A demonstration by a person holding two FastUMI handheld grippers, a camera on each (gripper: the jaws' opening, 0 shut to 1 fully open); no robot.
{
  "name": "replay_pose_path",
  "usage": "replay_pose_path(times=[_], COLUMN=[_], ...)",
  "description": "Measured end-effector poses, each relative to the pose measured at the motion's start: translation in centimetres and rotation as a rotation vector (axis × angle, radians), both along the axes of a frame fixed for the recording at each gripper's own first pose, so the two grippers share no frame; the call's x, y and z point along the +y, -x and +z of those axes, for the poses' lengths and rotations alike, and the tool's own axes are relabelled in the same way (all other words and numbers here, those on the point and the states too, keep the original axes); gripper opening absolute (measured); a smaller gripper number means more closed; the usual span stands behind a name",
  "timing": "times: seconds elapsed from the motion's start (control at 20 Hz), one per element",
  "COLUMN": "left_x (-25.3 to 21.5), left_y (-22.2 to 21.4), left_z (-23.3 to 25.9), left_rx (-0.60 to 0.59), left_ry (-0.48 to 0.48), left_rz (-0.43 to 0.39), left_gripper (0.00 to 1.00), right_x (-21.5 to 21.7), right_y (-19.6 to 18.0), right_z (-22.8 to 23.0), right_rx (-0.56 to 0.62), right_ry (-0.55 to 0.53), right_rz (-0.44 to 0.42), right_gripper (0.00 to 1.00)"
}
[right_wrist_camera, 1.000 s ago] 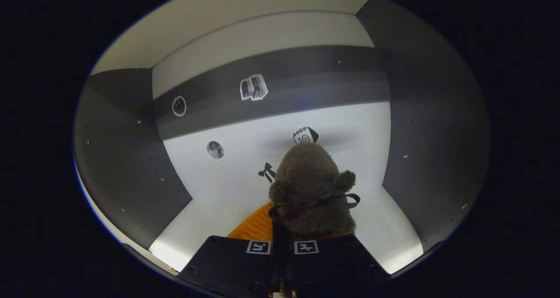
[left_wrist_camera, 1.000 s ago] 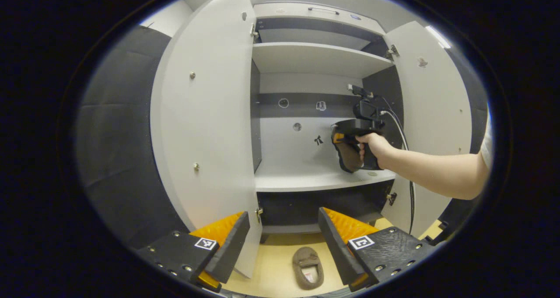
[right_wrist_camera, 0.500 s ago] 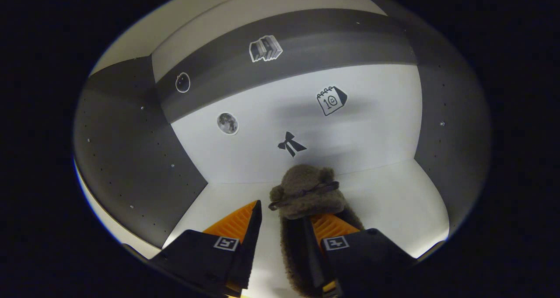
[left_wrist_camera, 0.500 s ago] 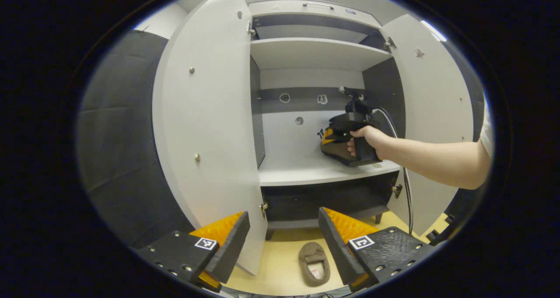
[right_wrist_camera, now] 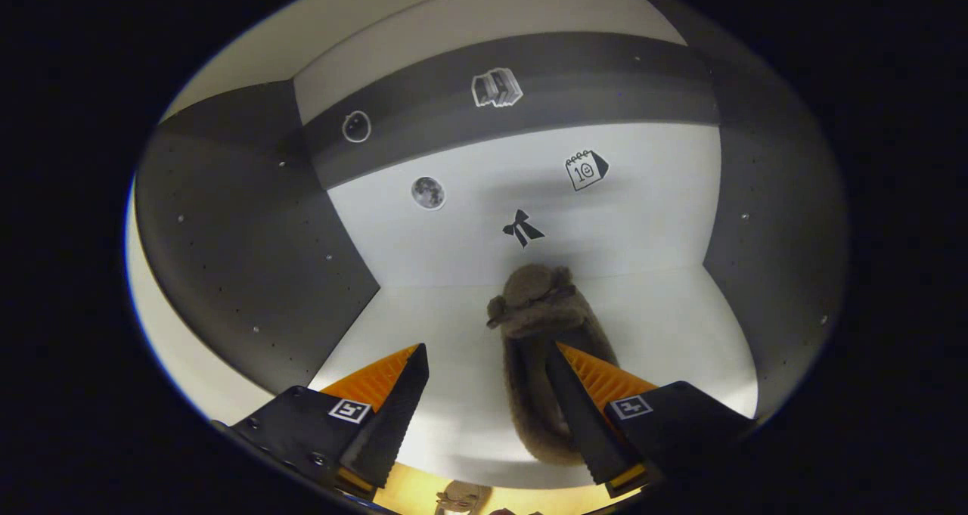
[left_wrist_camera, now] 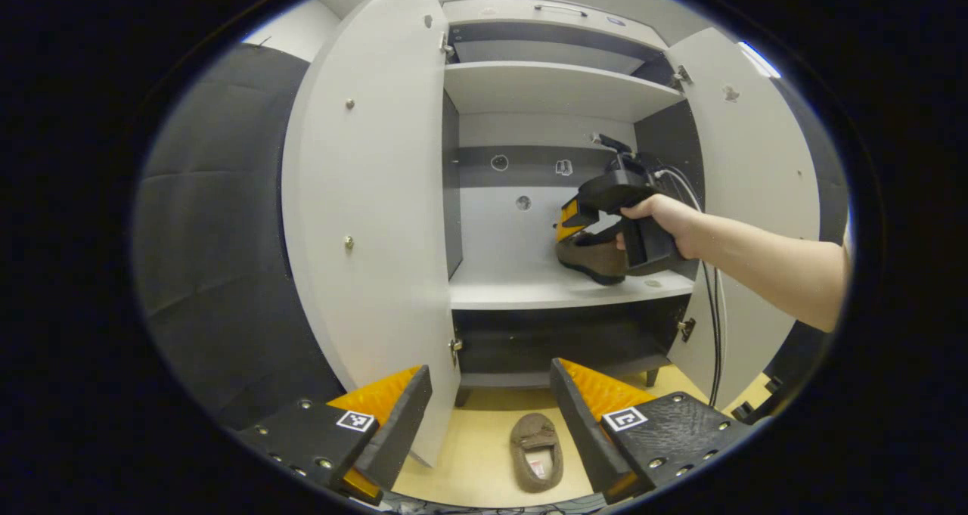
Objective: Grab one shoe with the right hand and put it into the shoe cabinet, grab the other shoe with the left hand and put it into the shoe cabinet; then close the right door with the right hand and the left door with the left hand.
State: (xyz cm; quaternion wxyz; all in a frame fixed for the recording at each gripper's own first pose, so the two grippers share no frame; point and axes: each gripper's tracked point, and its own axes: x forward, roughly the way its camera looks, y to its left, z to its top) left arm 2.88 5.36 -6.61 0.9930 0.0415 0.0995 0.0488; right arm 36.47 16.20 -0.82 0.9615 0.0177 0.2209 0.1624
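Note:
One brown fuzzy shoe [right_wrist_camera: 533, 311] lies flat on the cabinet's white shelf [right_wrist_camera: 681, 349], toe toward the back wall. My right gripper [right_wrist_camera: 484, 409] is open just above its heel; one finger overlaps the shoe's right edge without pinching it. From the left gripper view, a hand holds that right gripper [left_wrist_camera: 569, 224] inside the cabinet over the shoe [left_wrist_camera: 594, 256]. The other brown shoe [left_wrist_camera: 535, 441] lies on the yellow floor in front of the cabinet, its edge also visible as the floor shoe [right_wrist_camera: 461, 496]. My left gripper [left_wrist_camera: 488, 417] is open and holds nothing above the floor.
Both cabinet doors stand open: the left door [left_wrist_camera: 370, 220] close by my left gripper, the right door [left_wrist_camera: 756, 197] behind the person's forearm. A higher shelf [left_wrist_camera: 552, 91] and a dark lower compartment [left_wrist_camera: 560, 345] show. A cable [left_wrist_camera: 711, 333] hangs from the right gripper.
The right gripper has opened, set the shoe flat on the shelf and pulled back a little. The left gripper has hardly moved.

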Motion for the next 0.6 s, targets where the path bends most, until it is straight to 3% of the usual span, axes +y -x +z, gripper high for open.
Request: replay_pose_path(times=[0.4, 0.45, 0.5, 0.6], left_x=[-0.2, -0.1, -0.3, -0.8], left_y=[0.6, 1.0, 1.1, 1.4], left_z=[-3.2, -3.9, -4.6, -5.9], left_rx=[0.127, 0.159, 0.19, 0.246], left_ry=[-0.073, -0.087, -0.093, -0.103], left_rz=[-0.092, -0.105, -0.126, -0.167], left_gripper=[0.93, 0.98, 0.93, 0.93], right_x=[-6.4, -7.5, -8.2, -9.3], right_y=[9.2, 10.4, 11.8, 14.5], right_z=[7.1, 7.5, 7.6, 7.2], right_rx=[-0.306, -0.33, -0.347, -0.366], right_ry=[0.072, 0.07, 0.062, 0.04], right_rz=[-0.067, -0.083, -0.095, -0.102], right_gripper=[0.98, 0.98, 0.92, 0.92])
